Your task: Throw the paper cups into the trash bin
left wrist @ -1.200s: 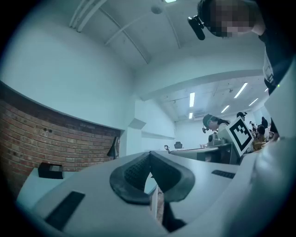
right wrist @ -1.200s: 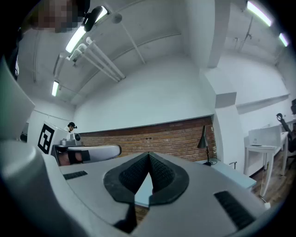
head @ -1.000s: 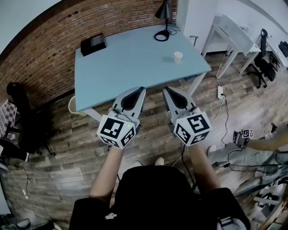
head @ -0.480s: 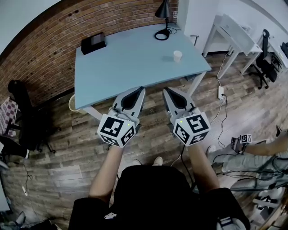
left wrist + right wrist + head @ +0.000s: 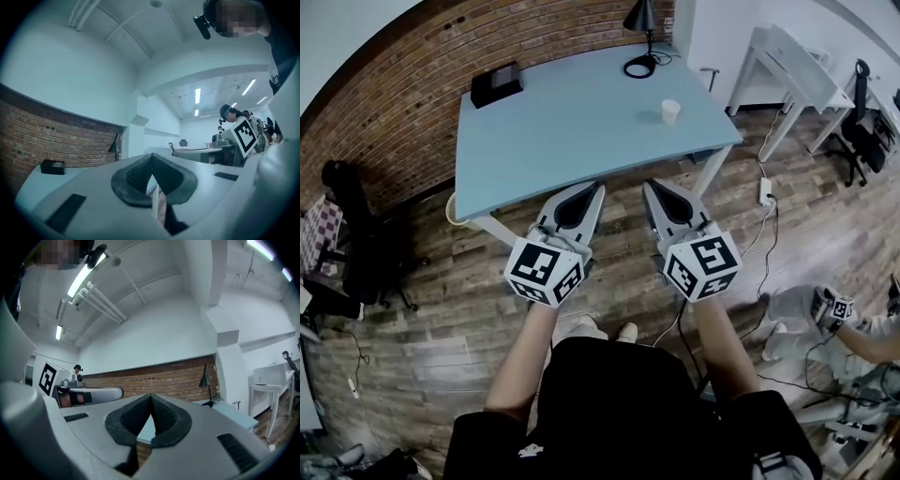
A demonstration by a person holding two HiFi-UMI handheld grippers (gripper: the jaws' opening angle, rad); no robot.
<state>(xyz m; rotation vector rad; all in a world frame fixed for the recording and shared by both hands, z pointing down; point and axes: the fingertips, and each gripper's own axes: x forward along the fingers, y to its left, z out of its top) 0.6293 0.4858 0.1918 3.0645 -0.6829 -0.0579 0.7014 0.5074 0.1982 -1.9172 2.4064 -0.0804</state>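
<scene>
A white paper cup stands upright near the right edge of the pale blue table in the head view. My left gripper and right gripper hang side by side over the wooden floor, just short of the table's near edge. Both point at the table, well apart from the cup. In the left gripper view the left gripper has its pads pressed together with nothing between them. The right gripper in its own view is likewise shut and empty. A light bin peeks out under the table's left front corner.
A black box sits at the table's far left, and a black desk lamp at its far right. A dark office chair stands left by the brick wall. Another person's arm with a gripper reaches in at the right. Cables lie on the floor.
Both grippers stay shut and nearly still. The view has shifted a little toward the table. The other person's gripper at the right has moved lower and further right.
</scene>
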